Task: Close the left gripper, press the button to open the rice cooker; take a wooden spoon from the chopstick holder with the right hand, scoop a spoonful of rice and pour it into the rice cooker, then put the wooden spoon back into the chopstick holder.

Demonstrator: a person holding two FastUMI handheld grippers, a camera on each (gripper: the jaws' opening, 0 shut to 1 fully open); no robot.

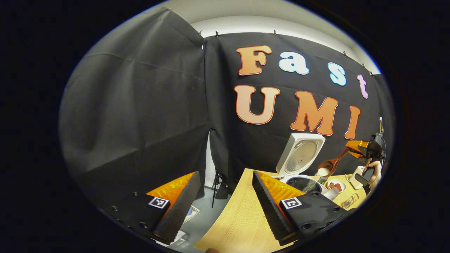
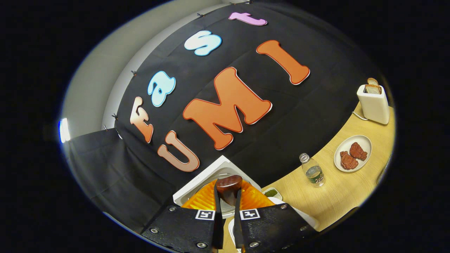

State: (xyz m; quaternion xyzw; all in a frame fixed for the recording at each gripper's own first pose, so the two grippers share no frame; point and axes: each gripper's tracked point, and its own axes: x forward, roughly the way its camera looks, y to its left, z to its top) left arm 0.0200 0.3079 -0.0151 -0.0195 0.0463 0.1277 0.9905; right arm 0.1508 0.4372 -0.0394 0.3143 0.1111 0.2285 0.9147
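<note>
Here the right gripper pinches the wooden spoon by its handle, bowl tipped over the rice cooker at four o'clock in the left gripper view, lid up. The left gripper stands wide open, holding nothing.

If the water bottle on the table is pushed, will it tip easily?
Probably yes. The water bottle stands upright, tall and narrow, so a push near the top would likely topple it. It looks only partly filled, so probably light. Its clear surface may be slippery.
</note>
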